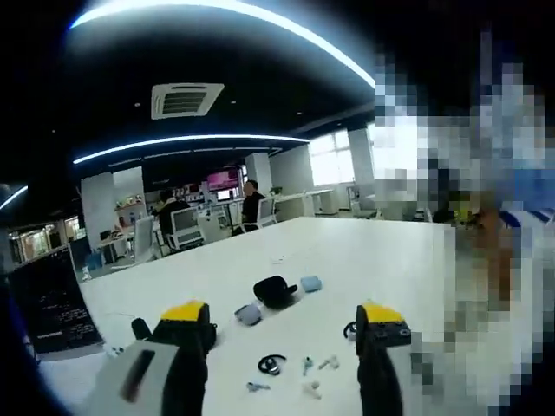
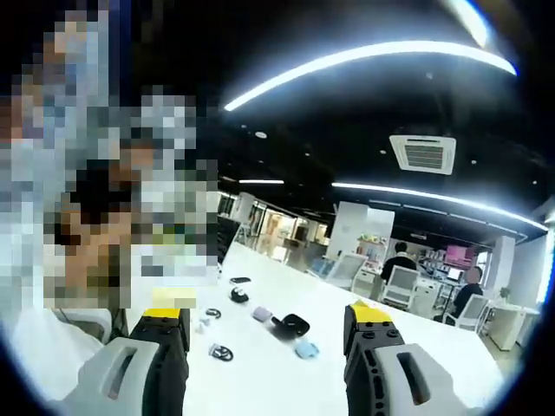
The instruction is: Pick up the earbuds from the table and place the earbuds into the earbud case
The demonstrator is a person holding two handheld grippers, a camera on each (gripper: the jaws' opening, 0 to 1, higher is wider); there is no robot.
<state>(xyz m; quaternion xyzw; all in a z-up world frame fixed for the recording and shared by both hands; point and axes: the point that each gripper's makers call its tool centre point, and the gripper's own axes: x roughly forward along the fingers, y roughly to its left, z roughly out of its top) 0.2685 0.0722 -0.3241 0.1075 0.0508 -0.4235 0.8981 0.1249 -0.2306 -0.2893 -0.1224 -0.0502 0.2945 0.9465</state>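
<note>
earbuds lie low between the left gripper's spread jaws, nearer it than the right

small white earbuds (image 1: 328,363) rest on the white bench (image 1: 364,260), just short of the black oval earbud case (image 1: 275,290); their long axis is too small to tell. left gripper (image 1: 284,322) and right gripper (image 2: 264,322) both stand apart, empty.

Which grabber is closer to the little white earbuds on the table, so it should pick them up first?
Probably the left gripper. In its view the white earbuds lie just ahead between its open jaws. In the right gripper view, the right gripper is open too, but the small items look farther off.
</note>
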